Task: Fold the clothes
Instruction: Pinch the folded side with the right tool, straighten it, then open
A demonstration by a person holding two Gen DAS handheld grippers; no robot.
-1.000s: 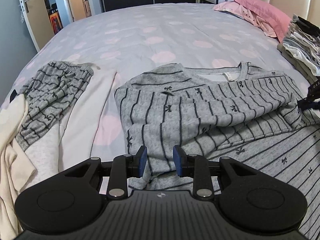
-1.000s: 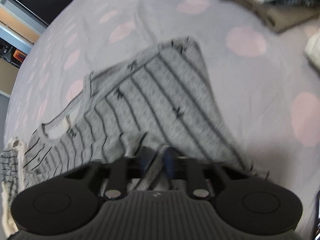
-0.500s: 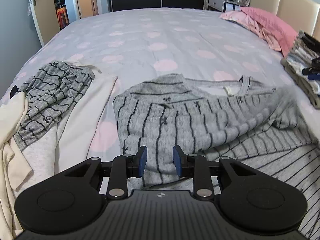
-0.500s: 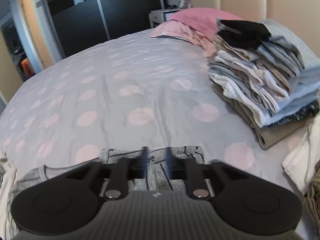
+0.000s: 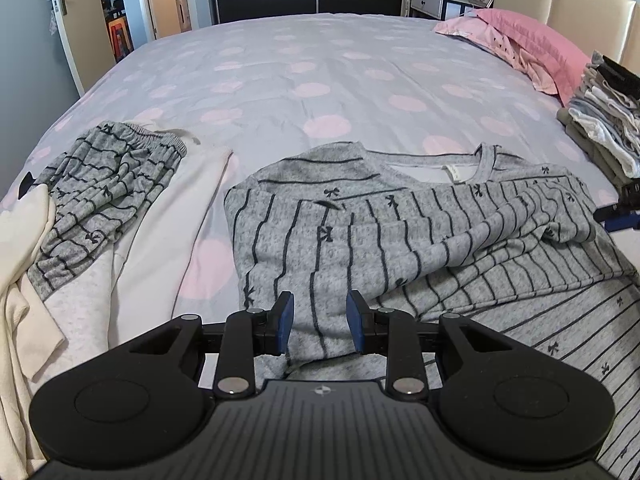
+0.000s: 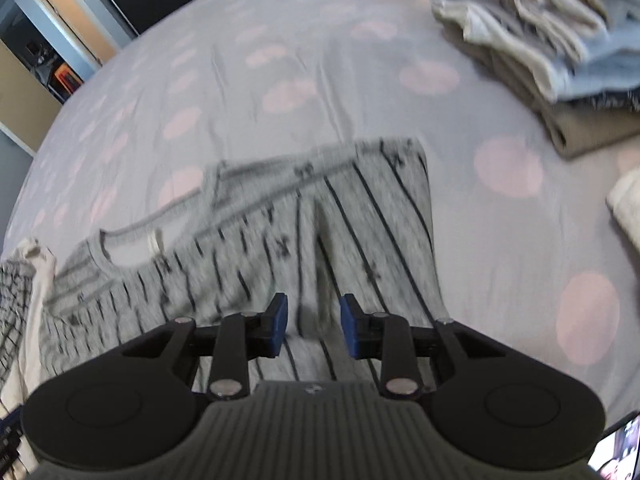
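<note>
Left wrist: half-folded grey striped top (image 5: 400, 232)

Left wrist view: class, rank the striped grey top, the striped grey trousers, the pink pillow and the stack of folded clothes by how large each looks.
1. striped grey top
2. striped grey trousers
3. pink pillow and stack of folded clothes: they look alike, and distance from the camera makes their order unsure.

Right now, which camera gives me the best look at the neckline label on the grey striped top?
The left wrist view: the grey striped top lies sharp and nearly whole there, with the white label plain inside the collar. The right wrist view is motion-blurred; it shows the label only as a pale smear at the collar.
</note>
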